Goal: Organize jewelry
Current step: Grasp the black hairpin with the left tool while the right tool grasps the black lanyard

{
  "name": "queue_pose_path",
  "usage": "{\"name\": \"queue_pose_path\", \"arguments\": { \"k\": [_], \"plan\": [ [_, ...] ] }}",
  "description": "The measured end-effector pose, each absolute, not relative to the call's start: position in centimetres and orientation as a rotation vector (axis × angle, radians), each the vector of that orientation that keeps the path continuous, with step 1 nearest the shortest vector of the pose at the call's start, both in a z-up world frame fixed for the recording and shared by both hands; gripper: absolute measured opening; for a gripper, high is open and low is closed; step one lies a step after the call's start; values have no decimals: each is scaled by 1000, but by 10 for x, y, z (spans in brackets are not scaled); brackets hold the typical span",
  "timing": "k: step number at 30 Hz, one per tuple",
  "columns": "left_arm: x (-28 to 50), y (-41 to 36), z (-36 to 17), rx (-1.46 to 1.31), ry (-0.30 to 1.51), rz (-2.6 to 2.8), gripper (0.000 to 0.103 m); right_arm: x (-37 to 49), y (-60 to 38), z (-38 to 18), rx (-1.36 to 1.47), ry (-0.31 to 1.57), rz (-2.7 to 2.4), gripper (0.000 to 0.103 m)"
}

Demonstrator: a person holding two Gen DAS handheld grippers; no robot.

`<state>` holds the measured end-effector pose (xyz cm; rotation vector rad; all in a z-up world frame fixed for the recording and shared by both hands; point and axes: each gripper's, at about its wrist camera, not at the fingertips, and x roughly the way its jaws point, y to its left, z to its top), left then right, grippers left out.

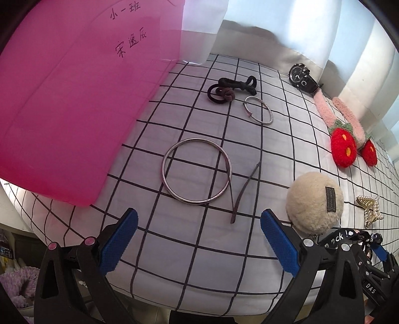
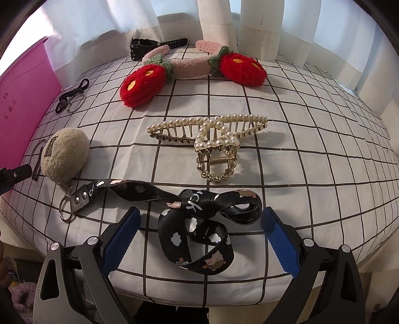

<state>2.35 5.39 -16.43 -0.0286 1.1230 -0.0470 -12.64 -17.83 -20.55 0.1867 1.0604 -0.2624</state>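
A large silver bangle (image 1: 197, 170) lies on the checked cloth (image 1: 174, 261) just ahead of my open left gripper (image 1: 198, 229), with a dark bent hairpin (image 1: 243, 192) to its right. Farther back lie a smaller silver ring (image 1: 258, 110) and black hair ties (image 1: 232, 88). My right gripper (image 2: 199, 230) is open, its blue fingers either side of a black printed lanyard (image 2: 199, 224). A pearl claw clip (image 2: 212, 139) sits beyond it. The beige pompom keychain (image 2: 64, 157) lies at left.
A pink sheet (image 1: 74, 99) with handwriting stands at the left. A black watch (image 1: 303, 78) and a pink headband with red plush strawberries (image 2: 189, 66) lie at the back. White curtains (image 2: 249, 20) hang behind. The table's front edge is close under both grippers.
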Motion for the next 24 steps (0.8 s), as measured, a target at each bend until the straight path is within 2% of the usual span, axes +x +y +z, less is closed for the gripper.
{"name": "queue_pose_path", "arguments": {
  "k": [9,19,22,24],
  "plan": [
    [16,23,-185,37,1117,-94,96,-131,-174,-207,159,994,-272,94],
    [16,11,-190,45,1014,-95,94,-135,-172,-209,143,927,-269,93],
    [16,9,-190,50,986,-104,86,-136,-172,-209,141,917,-267,93],
    [15,8,-190,51,972,-109,76,-136,-172,-208,137,911,-259,90]
  ]
}}
